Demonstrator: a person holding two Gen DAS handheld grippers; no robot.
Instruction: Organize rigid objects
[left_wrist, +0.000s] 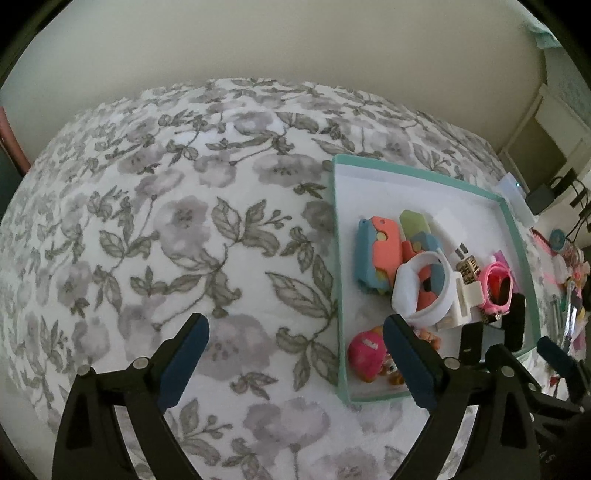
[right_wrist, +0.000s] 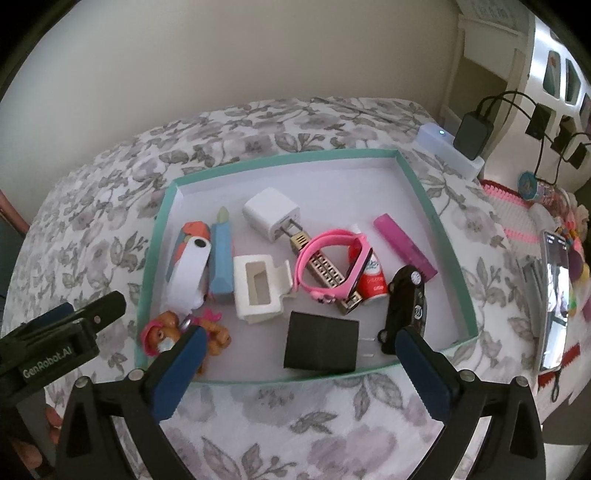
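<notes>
— So, how far along is it?

— Nearly done, I'd say. The teal-rimmed tray on the flowered bedspread holds almost everything: white charger toward its far wall, pink watch and red can mid-tray, black cube and black toy car by its near wall, puppy figure in its near-left corner.

— And the tongs?

— Left gripper and right gripper both gape wide, holding nothing, at the tray's near edge.

— Anything left?

— Only clutter beyond the tray's right wall; whether it belongs, I can't tell.
</notes>
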